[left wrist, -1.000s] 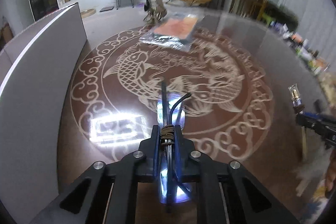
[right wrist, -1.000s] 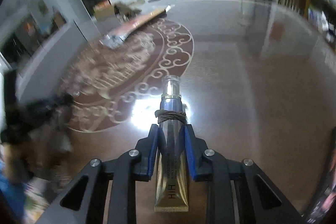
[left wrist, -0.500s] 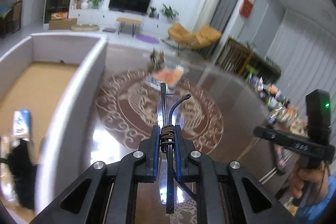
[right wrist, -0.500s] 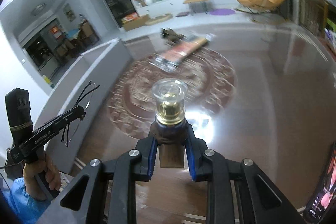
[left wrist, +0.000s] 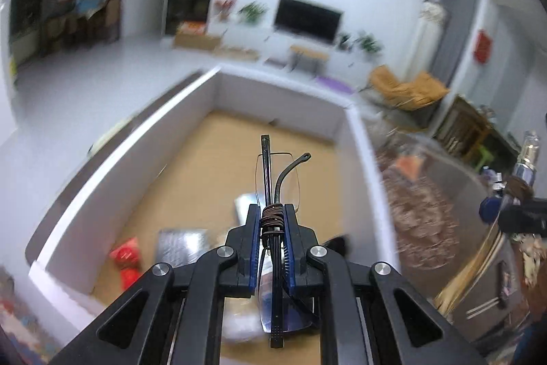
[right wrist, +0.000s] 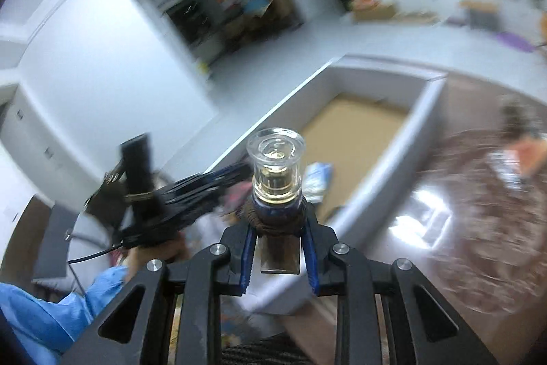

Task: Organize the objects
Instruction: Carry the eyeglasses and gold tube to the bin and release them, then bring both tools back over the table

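Left wrist view: folded rimless eyeglasses (left wrist: 273,194) are clamped edgewise in the left gripper (left wrist: 272,228), jaws closed on them, above the open white box (left wrist: 359,139), presumably for deposit; the box's contents are blurred. Right wrist view: a gold cosmetic tube (right wrist: 276,173) is gripped cap-forward by the right gripper (right wrist: 277,242), beside the box over the tabletop (right wrist: 478,228); its body is mostly hidden
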`<state>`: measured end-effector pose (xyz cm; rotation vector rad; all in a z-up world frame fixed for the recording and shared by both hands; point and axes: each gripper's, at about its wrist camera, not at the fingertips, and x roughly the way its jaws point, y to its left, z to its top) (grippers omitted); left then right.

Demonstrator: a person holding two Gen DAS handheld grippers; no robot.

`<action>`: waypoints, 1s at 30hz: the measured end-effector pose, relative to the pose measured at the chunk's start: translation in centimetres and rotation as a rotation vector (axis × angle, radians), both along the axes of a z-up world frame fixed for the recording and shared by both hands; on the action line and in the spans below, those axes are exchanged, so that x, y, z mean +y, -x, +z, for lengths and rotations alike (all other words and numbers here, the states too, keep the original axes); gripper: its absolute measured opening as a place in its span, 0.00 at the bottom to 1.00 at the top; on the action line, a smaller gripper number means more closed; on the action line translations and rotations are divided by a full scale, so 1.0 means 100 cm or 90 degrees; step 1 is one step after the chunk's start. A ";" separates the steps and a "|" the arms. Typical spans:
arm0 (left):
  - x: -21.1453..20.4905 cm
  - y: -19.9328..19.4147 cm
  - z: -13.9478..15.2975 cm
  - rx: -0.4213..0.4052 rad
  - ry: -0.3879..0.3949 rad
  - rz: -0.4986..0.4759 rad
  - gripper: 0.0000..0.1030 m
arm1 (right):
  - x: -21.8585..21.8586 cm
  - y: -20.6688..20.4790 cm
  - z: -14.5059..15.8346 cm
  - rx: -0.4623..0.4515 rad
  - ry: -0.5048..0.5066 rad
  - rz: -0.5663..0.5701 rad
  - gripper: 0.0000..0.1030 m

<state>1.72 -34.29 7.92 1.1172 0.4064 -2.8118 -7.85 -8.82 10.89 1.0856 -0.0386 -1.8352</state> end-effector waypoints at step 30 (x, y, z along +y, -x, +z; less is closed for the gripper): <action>0.222 0.033 0.022 0.046 -0.004 -0.246 0.97 | 0.297 0.026 -0.152 0.110 -0.295 -0.568 0.99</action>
